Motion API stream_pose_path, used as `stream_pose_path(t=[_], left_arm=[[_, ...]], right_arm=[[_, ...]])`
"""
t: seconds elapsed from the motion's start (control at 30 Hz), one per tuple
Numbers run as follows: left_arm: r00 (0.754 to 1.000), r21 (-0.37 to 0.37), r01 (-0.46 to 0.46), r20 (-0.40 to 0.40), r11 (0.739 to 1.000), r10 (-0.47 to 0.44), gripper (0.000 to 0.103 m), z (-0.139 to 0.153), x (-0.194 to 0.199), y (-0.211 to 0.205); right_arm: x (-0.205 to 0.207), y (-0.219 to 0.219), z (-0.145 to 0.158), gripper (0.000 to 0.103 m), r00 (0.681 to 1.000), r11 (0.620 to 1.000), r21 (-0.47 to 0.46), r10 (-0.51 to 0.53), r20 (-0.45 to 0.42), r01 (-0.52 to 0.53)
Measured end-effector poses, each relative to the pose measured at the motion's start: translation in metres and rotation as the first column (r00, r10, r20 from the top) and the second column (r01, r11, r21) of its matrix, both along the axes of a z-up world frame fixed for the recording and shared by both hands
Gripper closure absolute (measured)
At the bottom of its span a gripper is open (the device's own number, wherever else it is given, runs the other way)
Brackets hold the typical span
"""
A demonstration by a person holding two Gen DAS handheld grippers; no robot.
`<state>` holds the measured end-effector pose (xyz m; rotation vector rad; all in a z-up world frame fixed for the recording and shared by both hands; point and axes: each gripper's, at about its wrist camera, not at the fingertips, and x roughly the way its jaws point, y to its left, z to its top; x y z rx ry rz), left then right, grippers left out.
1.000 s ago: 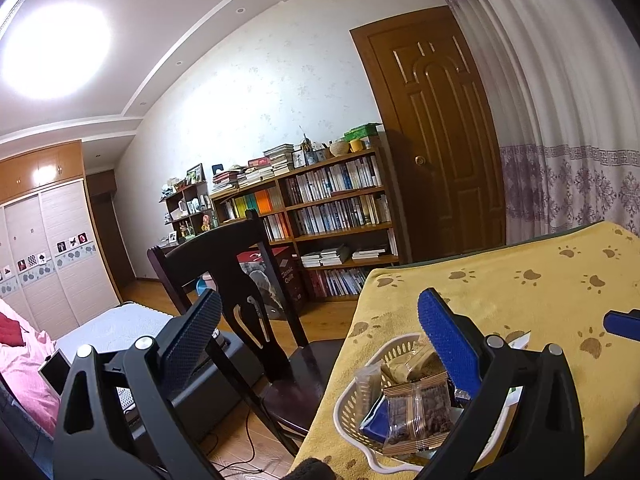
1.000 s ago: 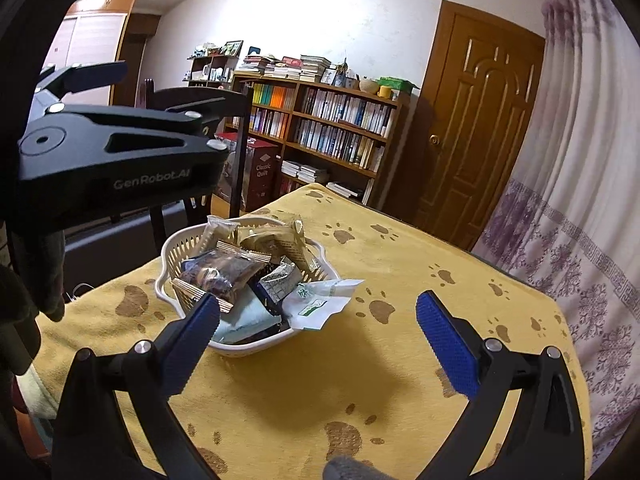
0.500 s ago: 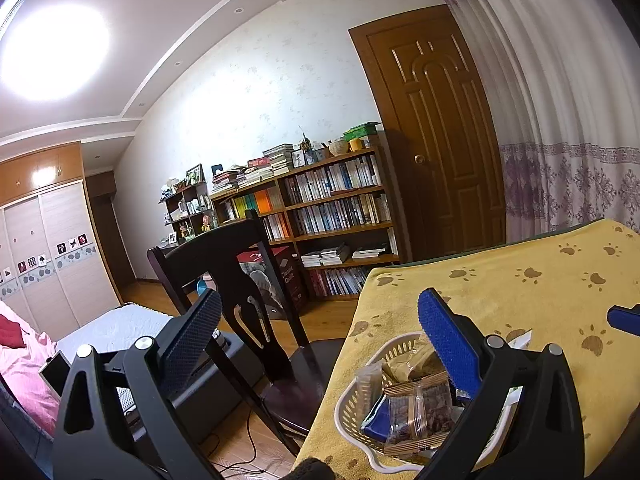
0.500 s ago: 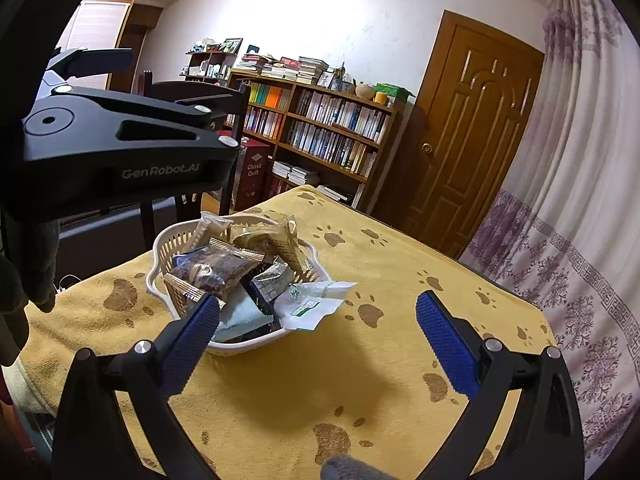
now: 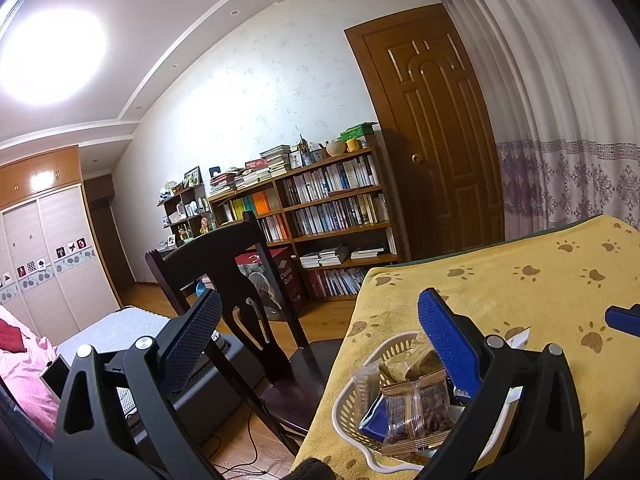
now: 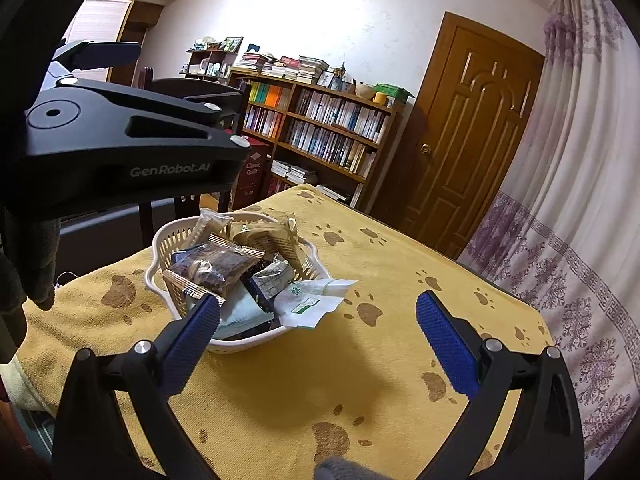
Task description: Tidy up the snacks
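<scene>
Looking along our right tongs [image 6: 318, 320], we find the white basket [image 6: 160, 240] ahead and to the left on the yellow paw-print desk [image 6: 400, 272], heaped with wrapped snacks. Both sets of tongs stand wide open and grip nothing. Our left tongs [image 5: 320, 336] hang over the desk's edge above the basket's left side, pointing out toward the dark chair [image 5: 224, 248] and the bookshelf [image 5: 332, 208], so only their right-hand finger overlaps the basket in that view.

One snack matters most for the coming move, as we judge it: the white and green packet [image 6: 316, 300] lies half out over the basket's rim, its free end resting on the cloth toward our right tongs. Its long axis runs roughly from the basket outward to the right. On top of the pile lies a clear brown packet [image 6: 216, 266], its long axis running across our view.

The right tongs look the better placed for the loose packet, since it lies just ahead of their left finger; they would need to swing left and turn to close across its narrow side.
</scene>
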<state>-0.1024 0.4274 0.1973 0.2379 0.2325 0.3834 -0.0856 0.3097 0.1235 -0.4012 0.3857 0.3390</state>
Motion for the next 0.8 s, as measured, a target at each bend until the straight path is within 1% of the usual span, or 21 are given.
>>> stream_pose_path(t=[0.33,0.63,0.8], left_arm=[[1.000,0.001,0.000,0.000,1.000,0.000,0.003,0.0003,0.0004,-0.0012],[1.000,0.003,0.001,-0.002,1.000,-0.001,0.003,-0.0003,0.0007,-0.0024],[1.000,0.004,0.001,-0.003,1.000,-0.001,0.003,0.0006,0.0010,-0.0029]], right_arm=[[-0.0021,0.0005,-0.0003,0.005,1.000,1.000,0.001,0.008,0.011,-0.008],[-0.0017,-0.0015,-0.0019,0.005,1.000,1.000,0.012,0.025,-0.001,-0.025],[-0.0060,-0.0023,-0.0025,0.005,0.999,1.000,0.008,0.028,0.031,-0.028]])
